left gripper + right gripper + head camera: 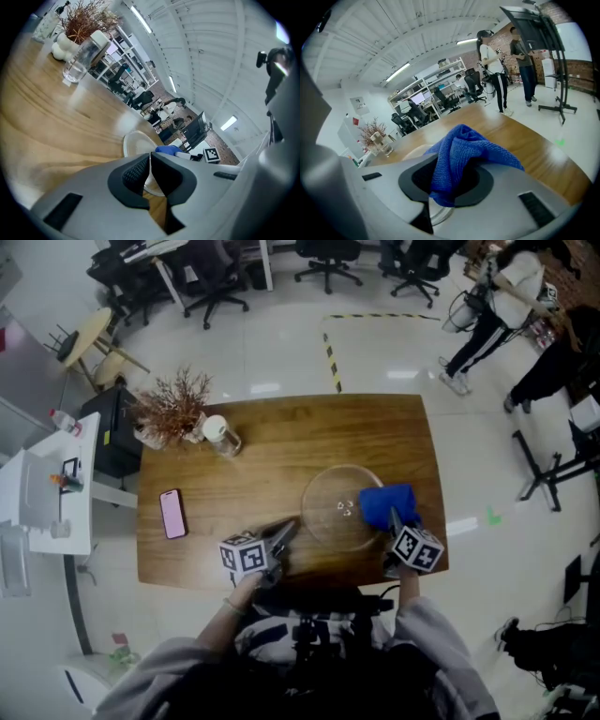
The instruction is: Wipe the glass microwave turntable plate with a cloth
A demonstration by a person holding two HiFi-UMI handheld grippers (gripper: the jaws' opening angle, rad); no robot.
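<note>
Our right claw (452,180) pinches a blue cloth (468,150), which bunches up out of the jaws and spills over them. In the head view that claw (394,521) sits right of centre and low in the frame, with the cloth (386,504) lying on the right rim of the plate (333,512). Our left claw (151,161) has its jaws pressed together, and we see nothing between them. Its tips (283,535) point at the plate's left edge, though we cannot tell whether they touch it. The clear plate lies flat on the wooden worktop (281,442), in the lower right part of it. A pink phone (172,513) lies well apart at the worktop's left edge. A jar (220,434) and a dried plant (173,404) stand at its upper left corner.
</note>
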